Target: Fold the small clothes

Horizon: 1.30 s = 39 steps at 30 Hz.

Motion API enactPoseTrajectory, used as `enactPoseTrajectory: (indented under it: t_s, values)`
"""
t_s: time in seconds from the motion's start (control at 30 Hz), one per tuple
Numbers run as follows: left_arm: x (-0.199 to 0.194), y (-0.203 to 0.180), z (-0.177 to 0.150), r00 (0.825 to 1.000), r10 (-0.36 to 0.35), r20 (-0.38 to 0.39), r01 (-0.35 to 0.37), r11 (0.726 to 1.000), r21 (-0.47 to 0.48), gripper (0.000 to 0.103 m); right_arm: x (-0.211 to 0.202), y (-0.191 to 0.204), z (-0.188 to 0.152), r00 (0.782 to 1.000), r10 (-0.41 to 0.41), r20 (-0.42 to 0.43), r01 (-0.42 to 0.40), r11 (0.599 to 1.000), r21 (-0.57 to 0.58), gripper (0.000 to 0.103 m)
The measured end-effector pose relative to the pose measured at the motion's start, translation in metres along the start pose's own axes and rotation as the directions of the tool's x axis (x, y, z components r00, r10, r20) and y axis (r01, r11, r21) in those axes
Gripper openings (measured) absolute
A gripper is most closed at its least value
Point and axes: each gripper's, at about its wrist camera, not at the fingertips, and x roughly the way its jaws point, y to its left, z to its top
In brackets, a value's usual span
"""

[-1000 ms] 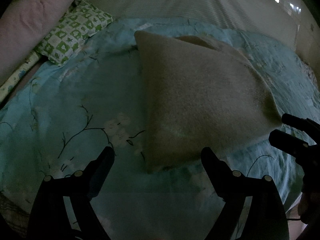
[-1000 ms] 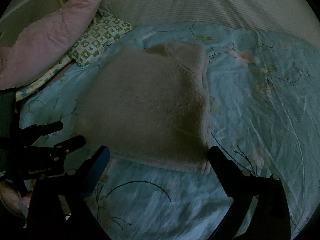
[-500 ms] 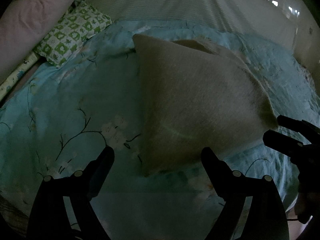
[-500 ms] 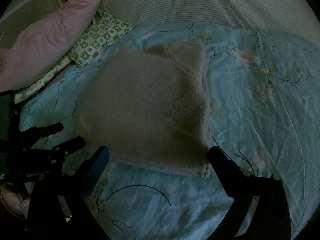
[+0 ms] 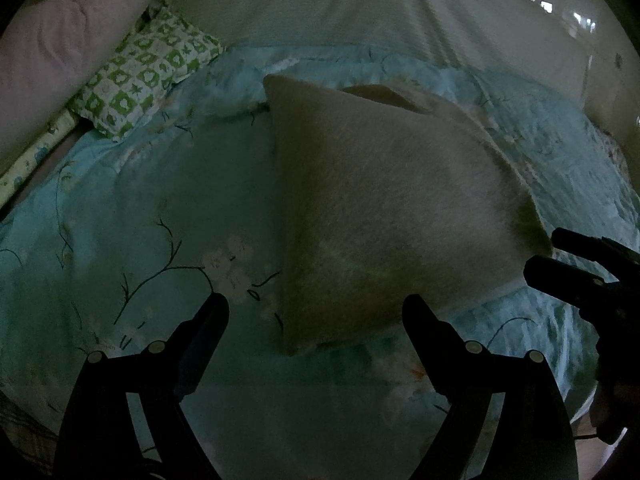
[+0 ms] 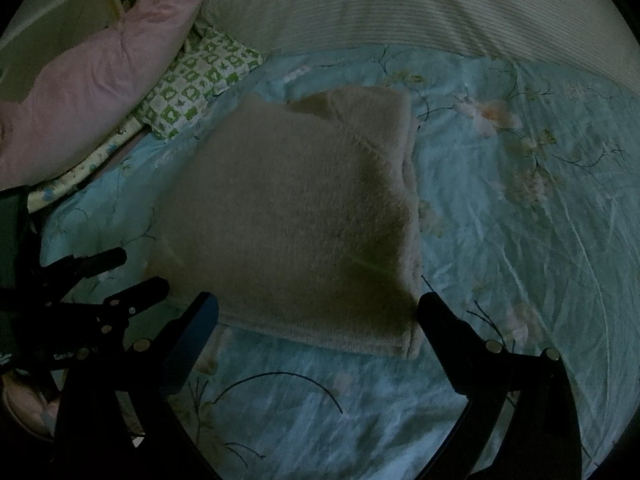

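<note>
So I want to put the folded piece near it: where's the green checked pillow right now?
The green checked pillow lies at the upper left in both views, at the blue floral quilt's far-left corner, tucked against the pink bedding and just beyond the folded beige garment.

Both wrist views low, near, facing the headboard, sharing the folded beige garment, blue bedspread
</note>
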Motion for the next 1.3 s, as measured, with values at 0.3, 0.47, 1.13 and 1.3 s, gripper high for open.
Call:
enactPoseTrajectory:
  t_s: [0.3, 0.47, 1.13, 1.3]
  values:
    - [-0.003, 0.003, 0.001, 1.000, 0.001, 0.004, -0.001, 1.000, -0.014, 0.089, -0.001, 0.001, 0.001, 1.000, 0.005, 0.008, -0.005, 1.000, 0.006, 0.100]
    - [-0.005, 0.003, 0.003, 1.000, -0.001, 0.013, 0.001, 1.000, -0.012, 0.089, -0.003, 0.002, 0.001, 1.000, 0.004, 0.014, -0.004, 1.000, 0.008, 0.100]
    - [-0.007, -0.004, 0.009, 0.999, -0.019, 0.026, 0.019, 1.000, 0.001, 0.089, -0.004, 0.000, 0.010, 0.999, -0.004, 0.032, 0.004, 1.000, 0.021, 0.100]
    - [-0.006, -0.004, 0.011, 0.999, -0.022, 0.024, 0.022, 1.000, 0.002, 0.089, -0.004, 0.000, 0.010, 0.999, -0.002, 0.035, 0.002, 1.000, 0.021, 0.100]
